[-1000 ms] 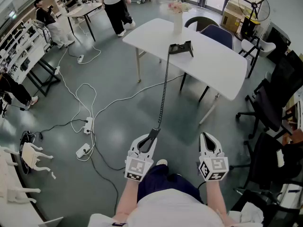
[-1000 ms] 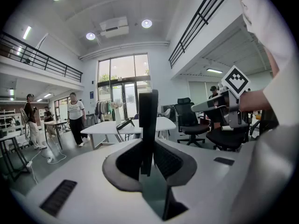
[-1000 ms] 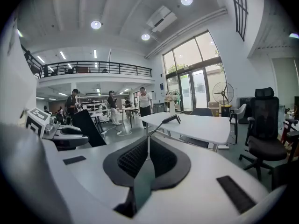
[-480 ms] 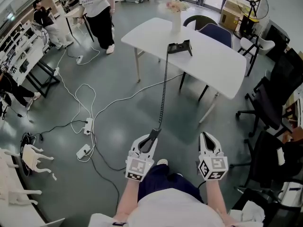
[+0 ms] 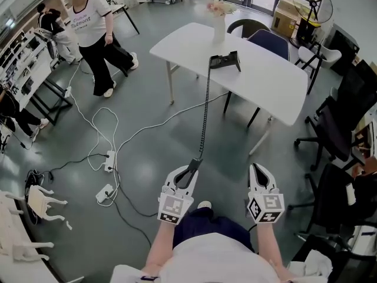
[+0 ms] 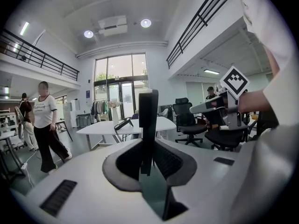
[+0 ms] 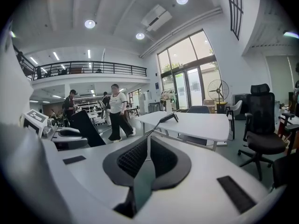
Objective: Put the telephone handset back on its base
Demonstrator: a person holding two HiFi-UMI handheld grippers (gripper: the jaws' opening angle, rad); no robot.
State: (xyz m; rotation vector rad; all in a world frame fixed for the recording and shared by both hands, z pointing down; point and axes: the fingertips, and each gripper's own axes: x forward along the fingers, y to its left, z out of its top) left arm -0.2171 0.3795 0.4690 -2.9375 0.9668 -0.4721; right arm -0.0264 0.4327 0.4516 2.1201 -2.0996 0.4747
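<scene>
The left gripper [image 5: 184, 177] is clamped on the near end of the handset [image 5: 191, 168], well short of the base [image 5: 225, 59]. The handset is probably light, stiff, smooth plastic, and the taut cord [image 5: 204, 111] may tug it. Its long axis points toward the base. The right gripper [image 5: 261, 174] is closed and empty.

White table [image 5: 277, 81] with phone base [image 5: 225, 60], vase [image 5: 219, 27]

Black handset [image 5: 189, 173], upright, well apart from base [image 5: 225, 60].
</scene>
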